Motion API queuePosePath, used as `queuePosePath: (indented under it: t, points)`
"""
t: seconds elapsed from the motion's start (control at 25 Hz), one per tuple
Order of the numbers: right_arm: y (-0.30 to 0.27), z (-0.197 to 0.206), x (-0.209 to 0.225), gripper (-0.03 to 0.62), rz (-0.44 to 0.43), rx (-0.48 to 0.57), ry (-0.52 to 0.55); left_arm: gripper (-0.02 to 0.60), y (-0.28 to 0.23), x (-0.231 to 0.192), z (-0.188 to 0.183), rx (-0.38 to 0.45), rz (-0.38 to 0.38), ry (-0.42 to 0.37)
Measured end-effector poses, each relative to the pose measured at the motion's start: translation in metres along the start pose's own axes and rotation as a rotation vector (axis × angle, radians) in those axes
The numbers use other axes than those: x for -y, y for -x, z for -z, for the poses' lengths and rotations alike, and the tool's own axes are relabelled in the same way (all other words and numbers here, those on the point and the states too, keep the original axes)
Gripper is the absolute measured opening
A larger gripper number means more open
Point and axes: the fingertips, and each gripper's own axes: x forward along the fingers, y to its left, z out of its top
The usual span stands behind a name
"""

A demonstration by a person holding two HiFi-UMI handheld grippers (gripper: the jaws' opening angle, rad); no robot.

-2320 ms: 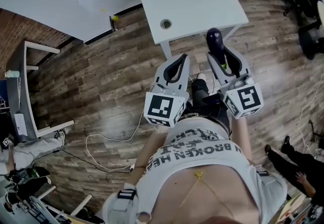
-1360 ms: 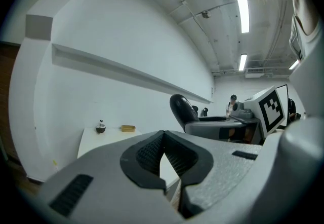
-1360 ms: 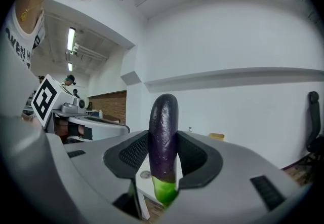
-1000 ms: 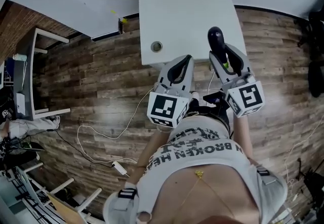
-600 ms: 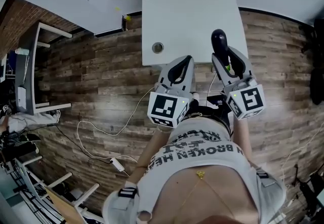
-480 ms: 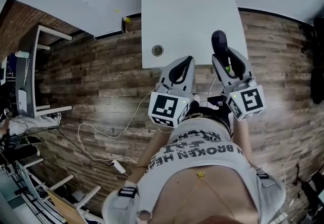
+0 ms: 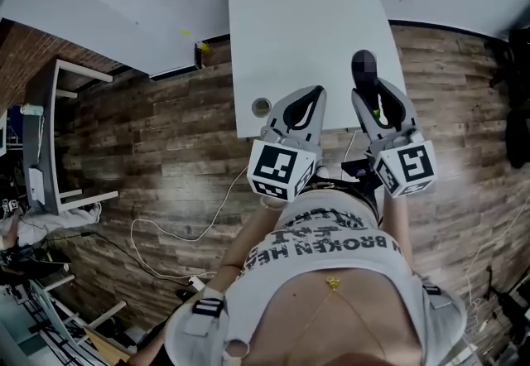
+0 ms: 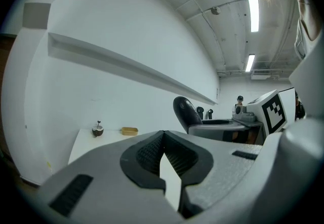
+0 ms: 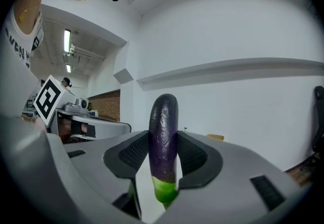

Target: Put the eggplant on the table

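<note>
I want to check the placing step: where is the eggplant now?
The eggplant is gripped between the right gripper's pads, purple end forward; in the head view it hangs over the white table's near right corner.

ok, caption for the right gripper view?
Right gripper shut on the purple eggplant, green stem end nearest the camera, tip past the jaws.

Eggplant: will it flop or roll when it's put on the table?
Probably stiff, not floppy: the eggplant sticks straight out past the fingers without drooping. Its skin looks smooth and shiny, so it might be slippery. It's long and round, so laid on the flat table it could roll sideways.
</note>
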Motion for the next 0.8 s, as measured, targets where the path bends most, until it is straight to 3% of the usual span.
queuePosePath:
  t: [0.8]
  points:
    - [-0.101,0.007,0.002,0.175,0.081,-0.048,0.002,-0.002,-0.037,-0.099,-0.009,-0.002,0.094,-0.006]
